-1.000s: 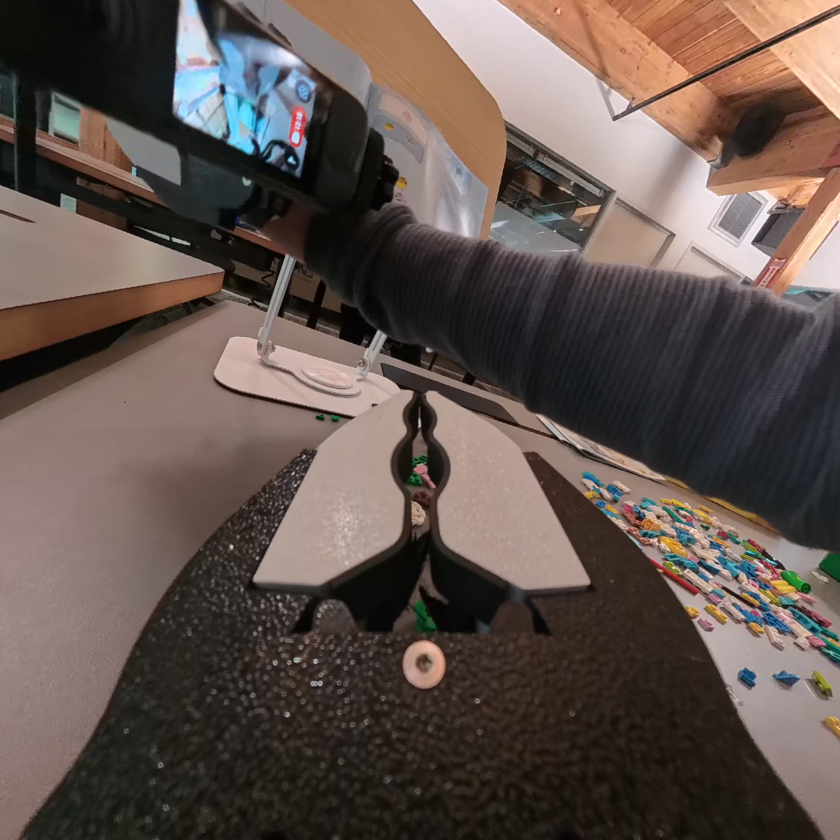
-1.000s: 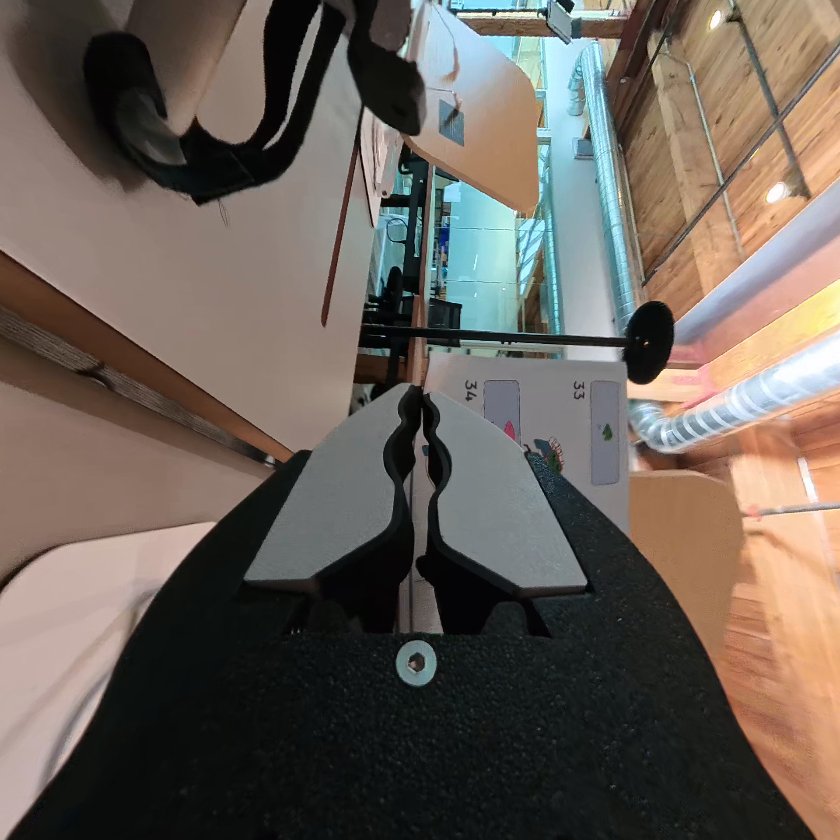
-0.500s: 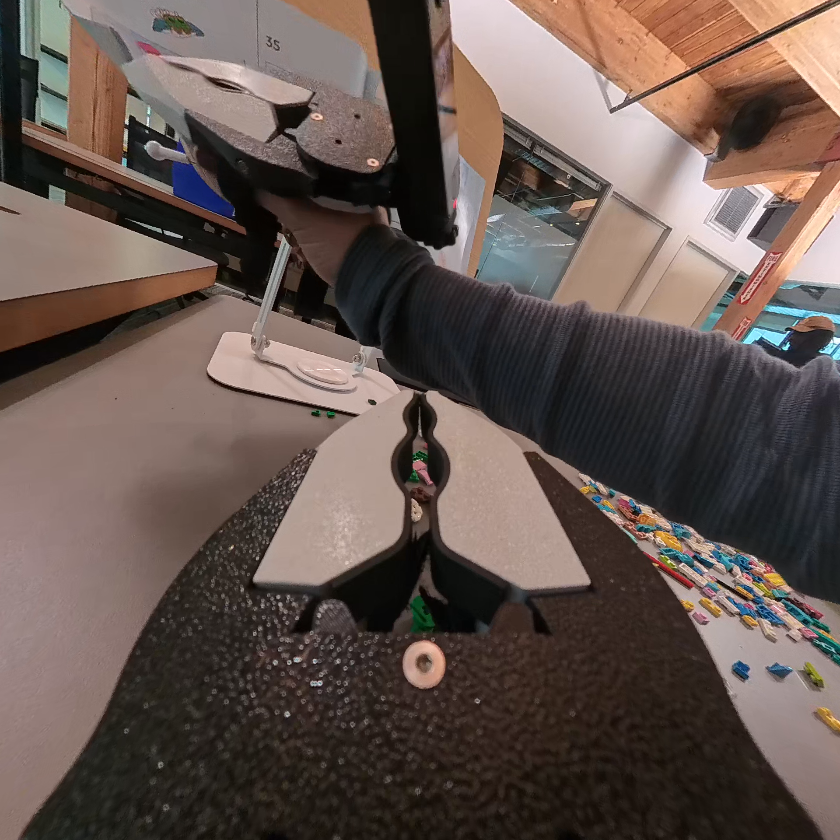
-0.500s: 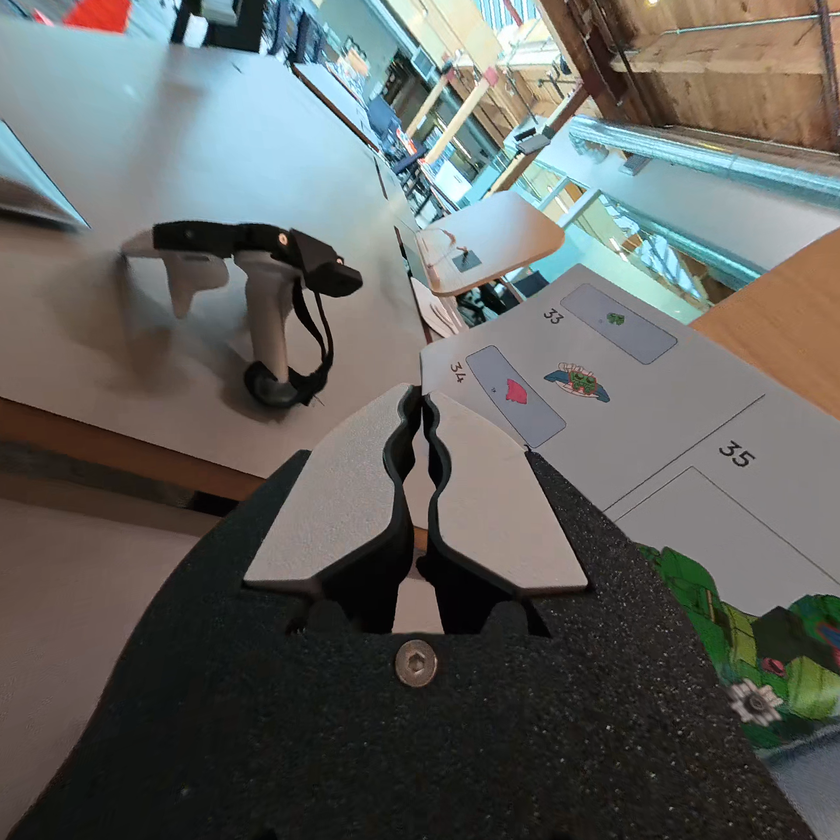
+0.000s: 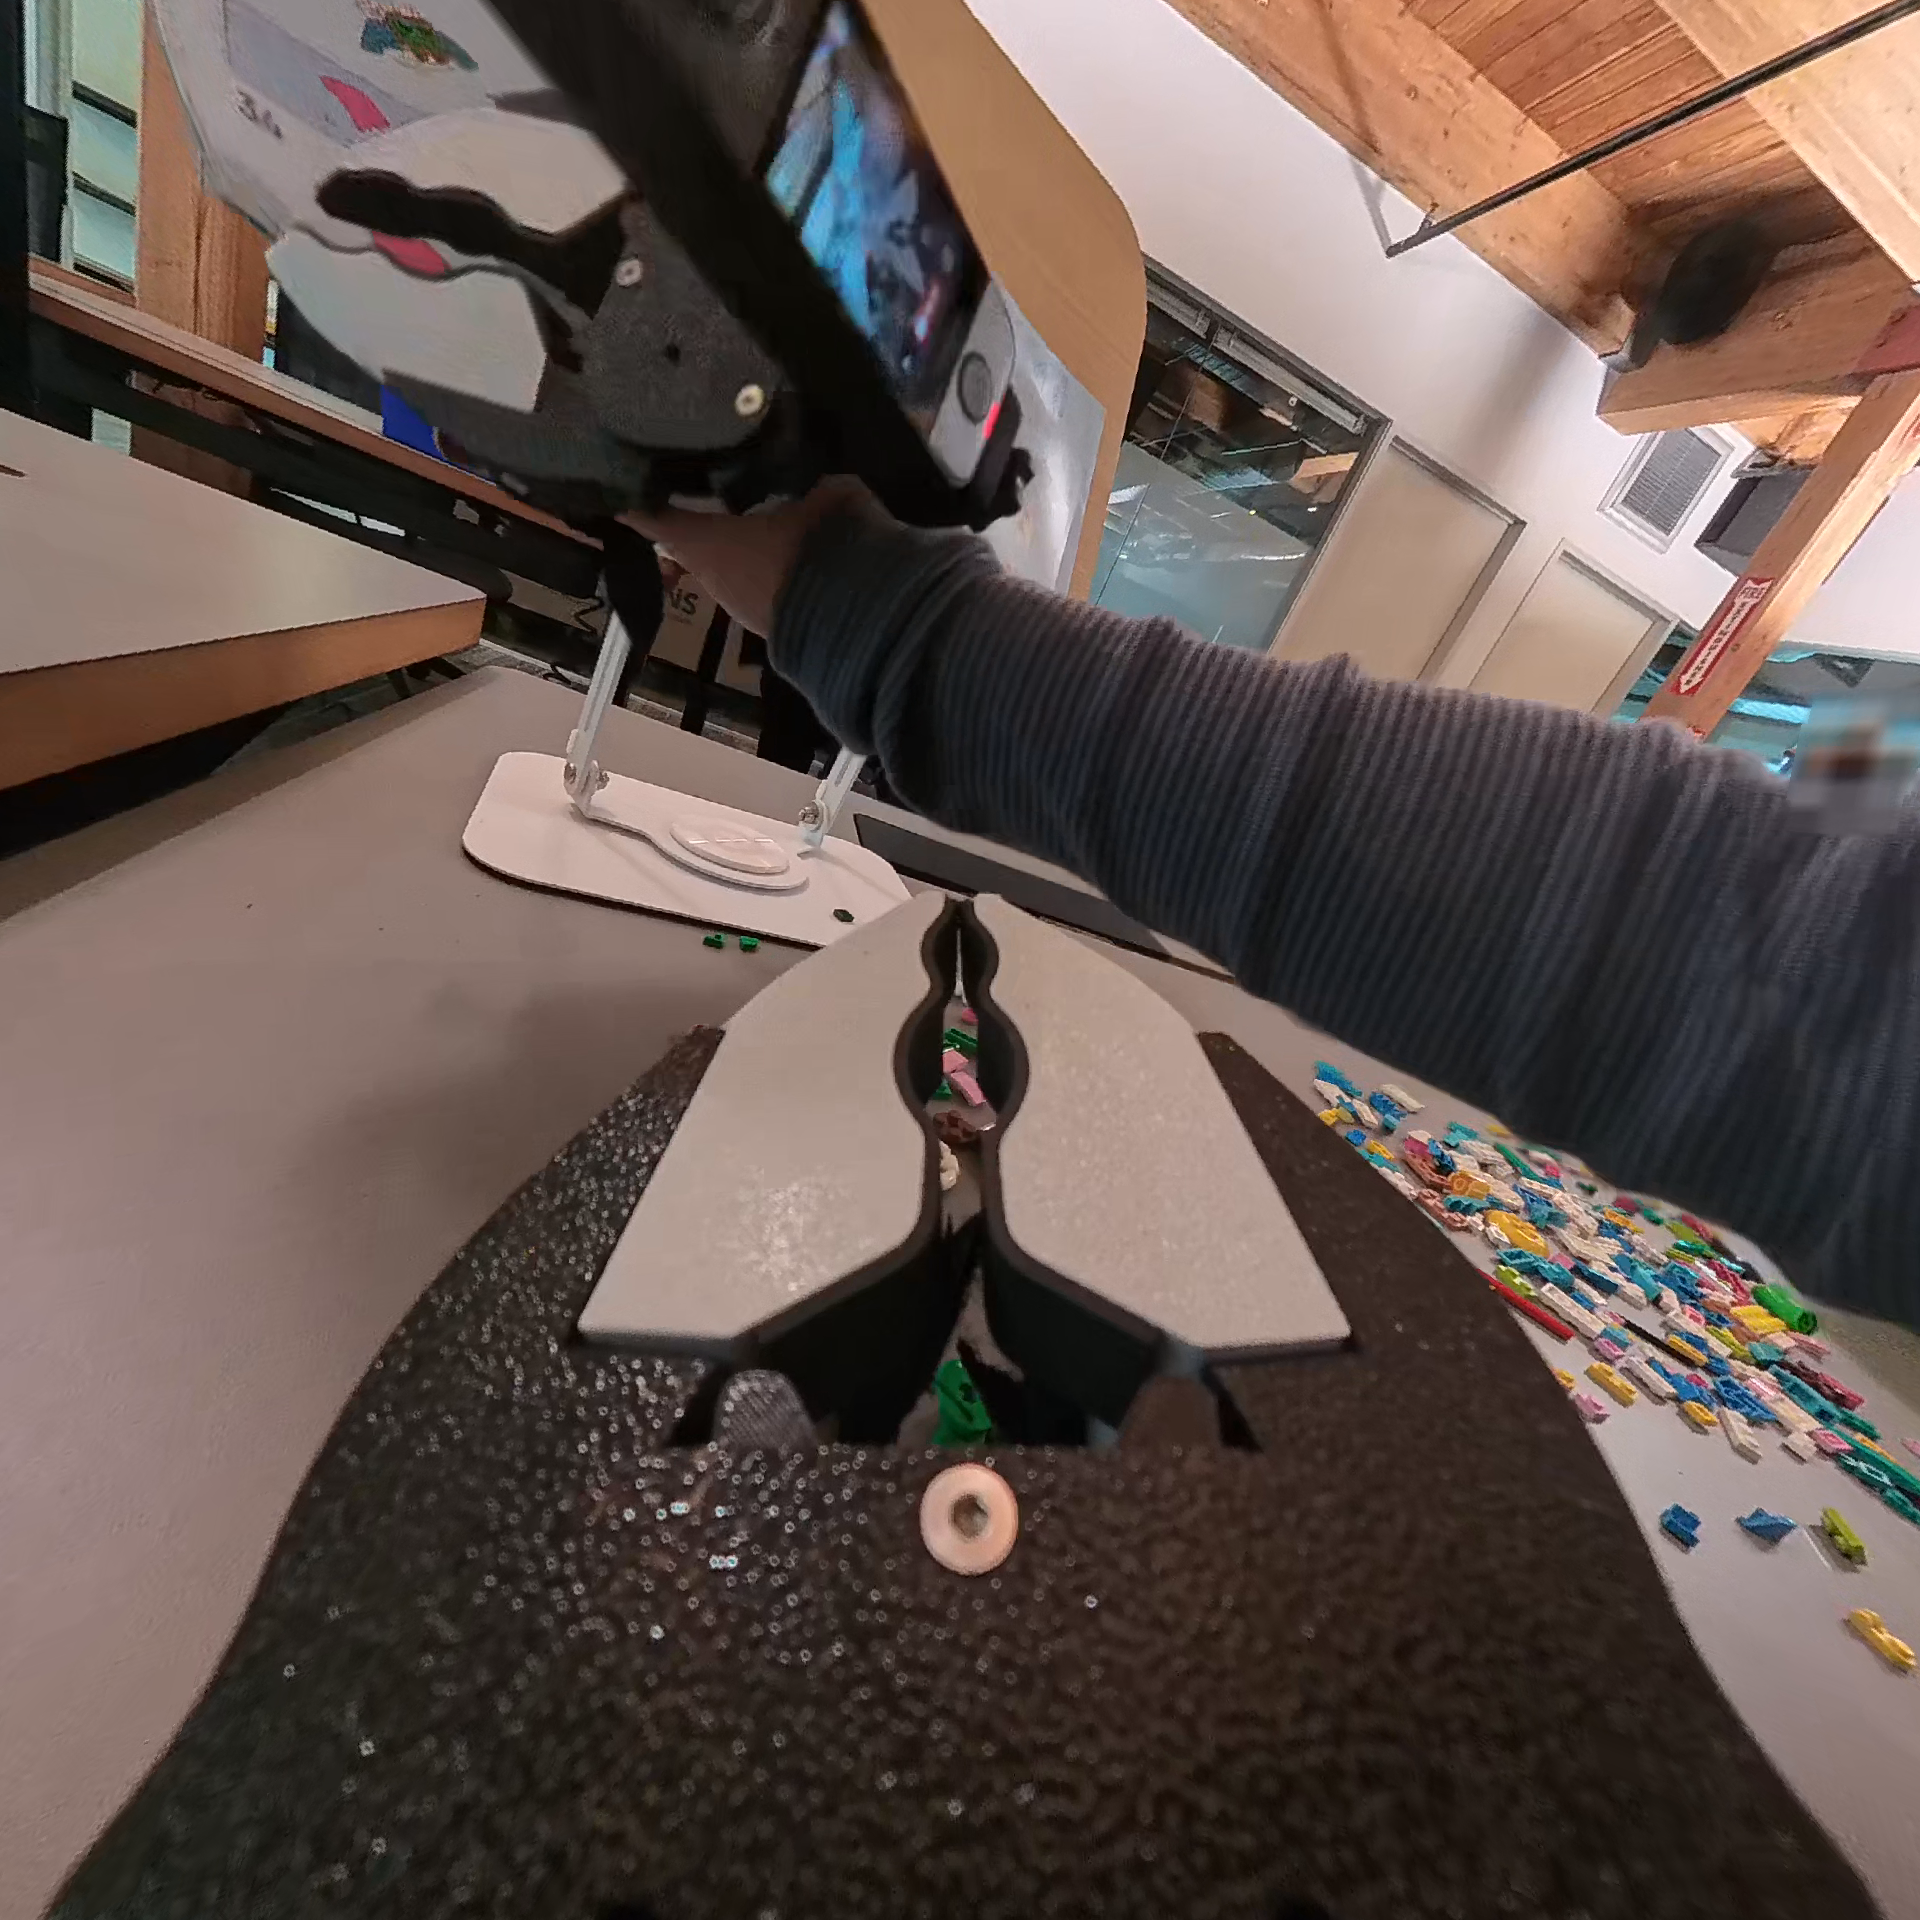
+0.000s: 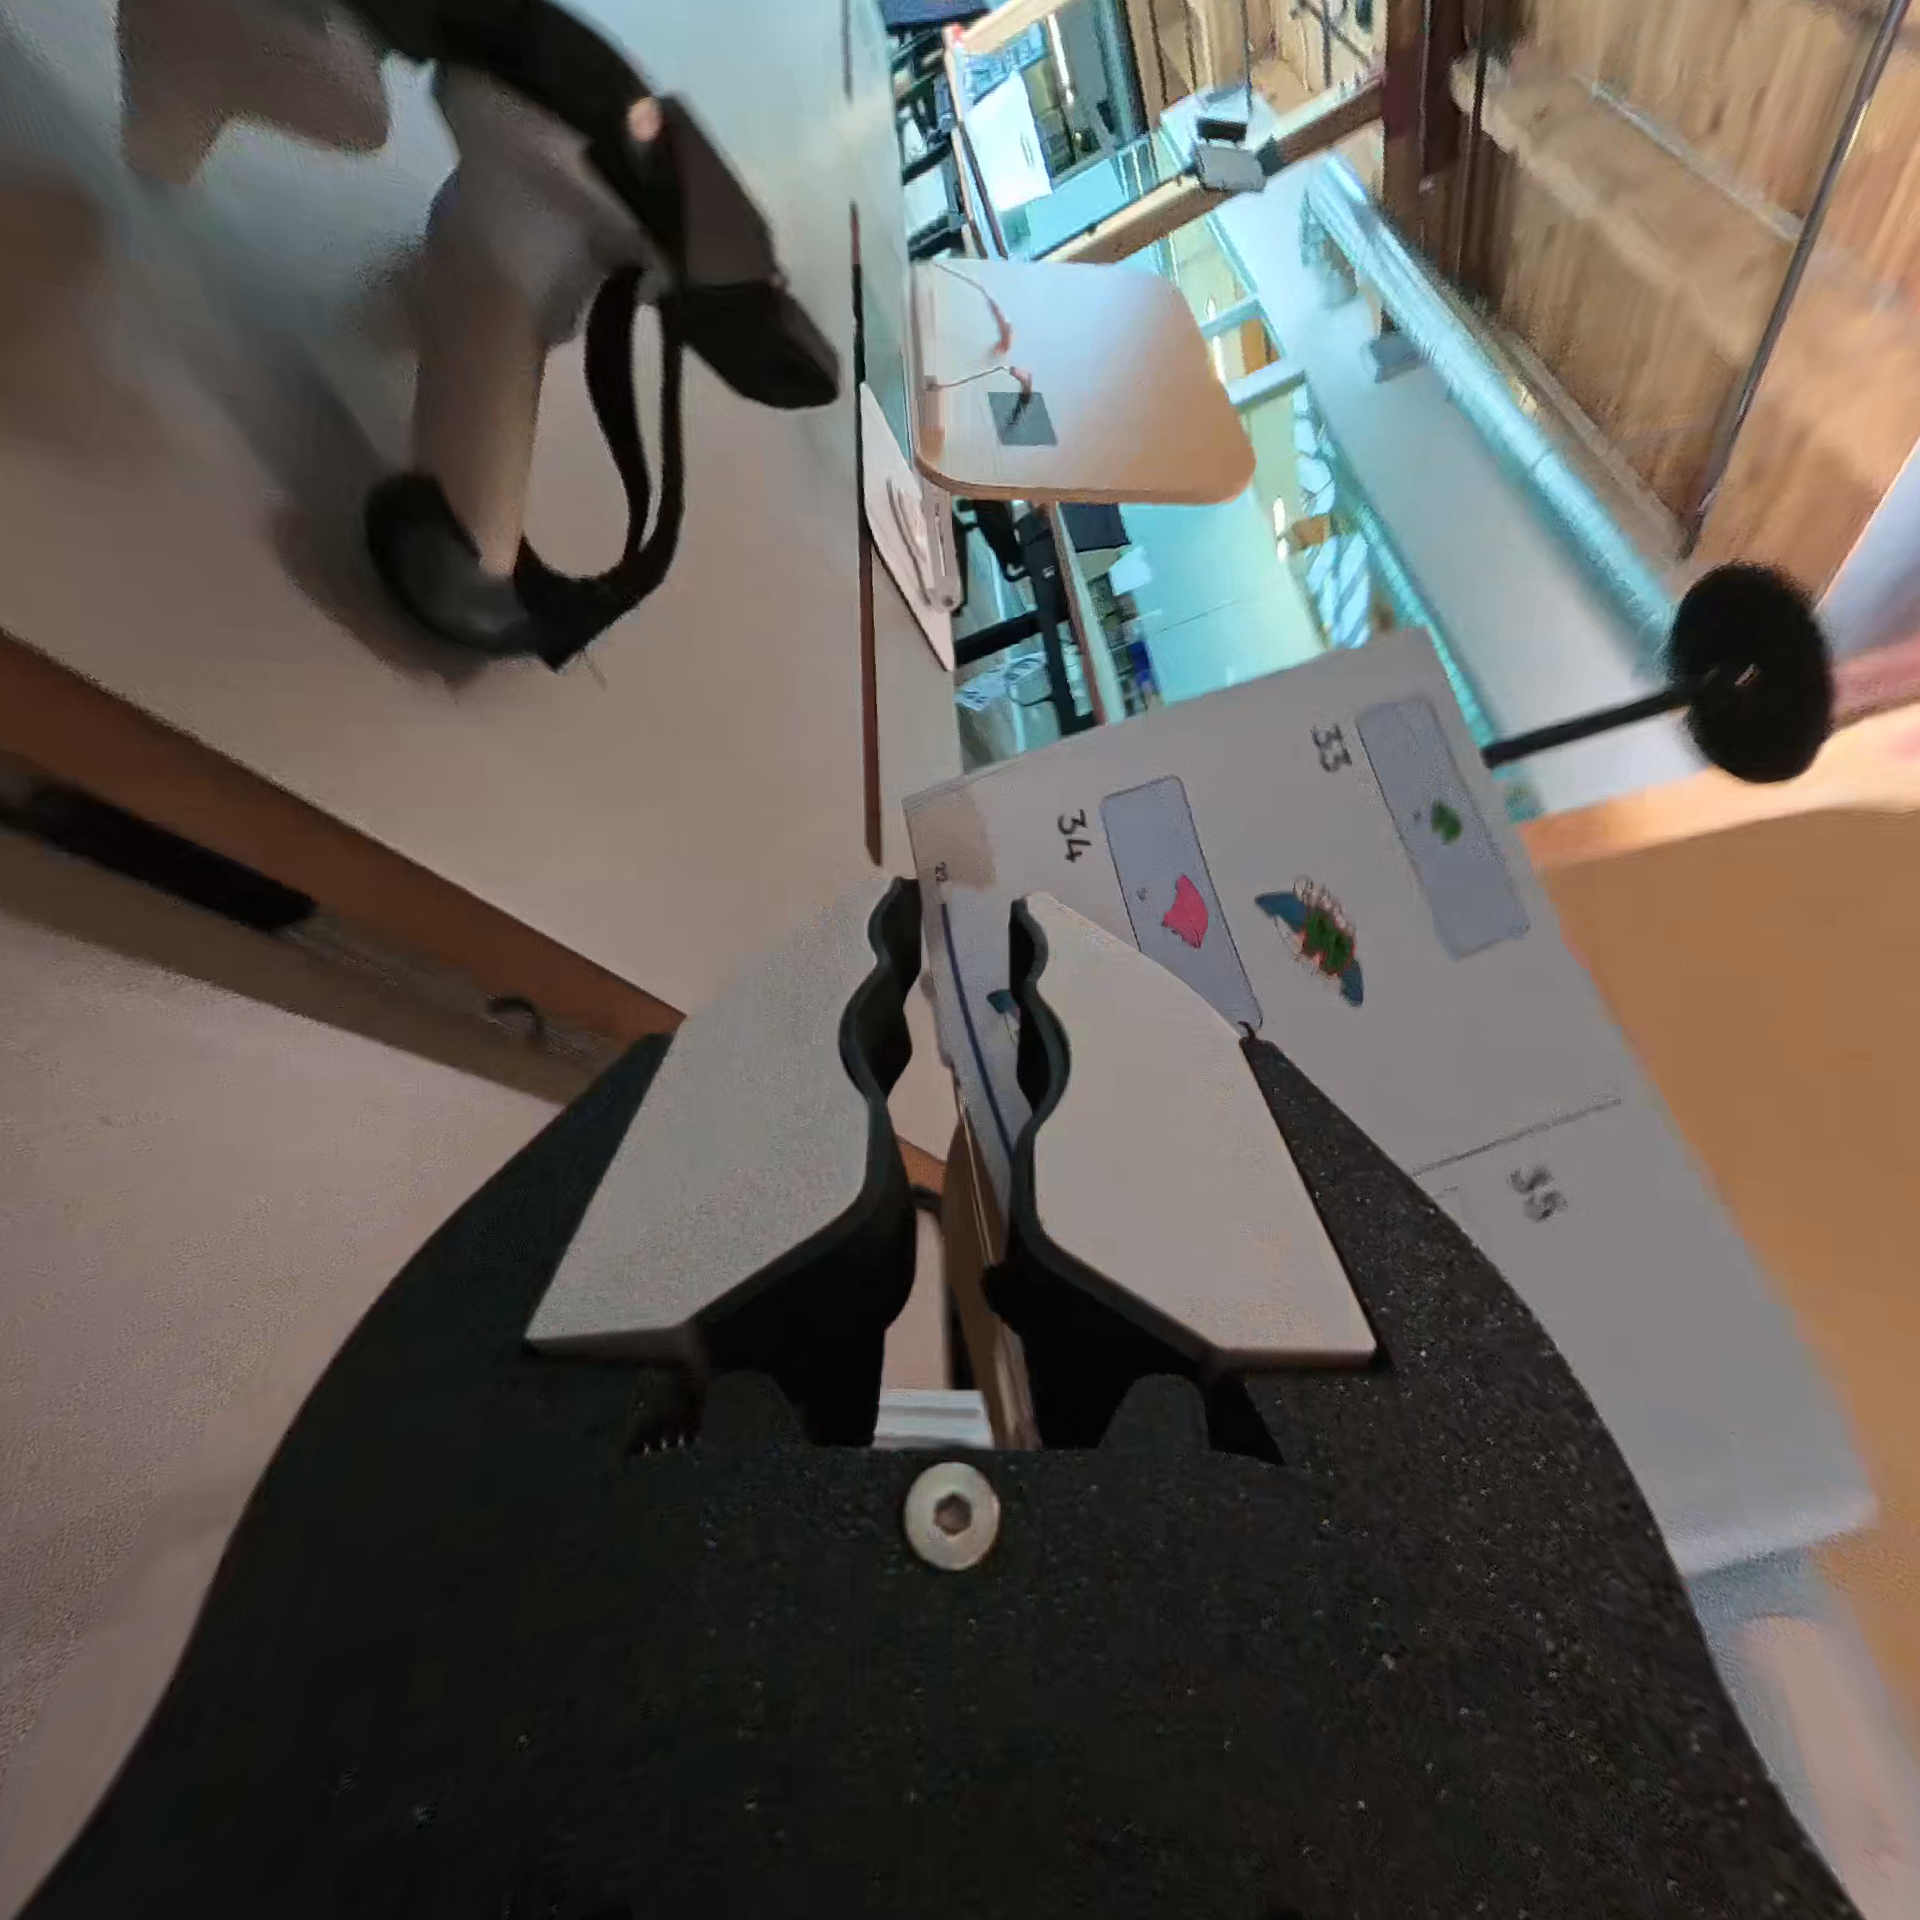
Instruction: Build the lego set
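Right wrist view shows the change: half a second ago your right hand-held gripper (image 6: 964, 914) was clenched shut in front of the instruction booklet (image 6: 1351, 914), and now its jaws have parted, with the booklet's page edge running into the gap at 12 o'clock. Nothing is gripped yet, so this reads as you lining up to pinch the page and turn it, probably to reach the next building step. Left wrist view shows that same gripper raised at 11 o'clock by the propped-up booklet on its white stand (image 5: 665, 842). Your left hand-held gripper (image 5: 958, 925) stays clenched and holds nothing, low over the grey counter (image 5: 260, 1039). The loose lego pieces (image 5: 1621, 1278) lie untouched on the counter at 3 o'clock, so building waits on the page.
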{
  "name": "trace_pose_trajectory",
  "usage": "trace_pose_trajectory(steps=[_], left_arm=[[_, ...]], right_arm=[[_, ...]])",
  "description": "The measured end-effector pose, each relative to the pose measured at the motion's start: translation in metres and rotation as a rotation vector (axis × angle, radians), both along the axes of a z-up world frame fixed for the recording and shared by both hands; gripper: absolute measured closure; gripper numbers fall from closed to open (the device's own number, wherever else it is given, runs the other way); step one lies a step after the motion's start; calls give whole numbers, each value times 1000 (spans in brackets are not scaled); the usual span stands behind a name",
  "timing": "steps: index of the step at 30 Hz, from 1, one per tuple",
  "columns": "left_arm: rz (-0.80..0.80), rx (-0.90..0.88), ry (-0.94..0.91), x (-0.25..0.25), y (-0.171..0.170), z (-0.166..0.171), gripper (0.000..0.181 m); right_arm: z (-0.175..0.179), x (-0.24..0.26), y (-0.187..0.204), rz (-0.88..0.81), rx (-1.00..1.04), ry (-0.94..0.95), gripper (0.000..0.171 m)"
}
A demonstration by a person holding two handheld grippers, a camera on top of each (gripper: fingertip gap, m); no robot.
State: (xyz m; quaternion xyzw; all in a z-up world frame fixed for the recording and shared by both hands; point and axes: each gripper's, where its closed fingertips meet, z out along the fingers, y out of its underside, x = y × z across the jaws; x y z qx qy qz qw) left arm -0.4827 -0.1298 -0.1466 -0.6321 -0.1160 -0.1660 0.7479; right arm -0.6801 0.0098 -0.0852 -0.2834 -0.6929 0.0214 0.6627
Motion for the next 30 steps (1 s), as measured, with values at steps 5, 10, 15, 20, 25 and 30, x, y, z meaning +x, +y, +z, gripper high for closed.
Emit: trace_pose_trajectory(steps=[5, 10, 15, 20, 25, 30], left_arm=[[-4, -5, -5, 0, 1, -1, 181], [-5, -4, -2, 1, 1, -1, 181], [-9, -7, -9, 1, 1, -1, 181], [-10, -8, -10, 1, 1, -1, 181], [-11, -10, -10, 1, 1, -1, 181], [-11, -14, -11, 1, 2, -2, 181]], right_arm=[[-7, -5, -12, 13, 233, -96, 156], [-9, -6, -10, 0, 257, -133, 156], [-15, -6, -7, -4, 273, -185, 157], [-16, -7, -6, 4, 252, -200, 156], [-18, -7, -5, 3, 295, -239, 151], [-24, -8, -4, 6, 351, -297, 147]])
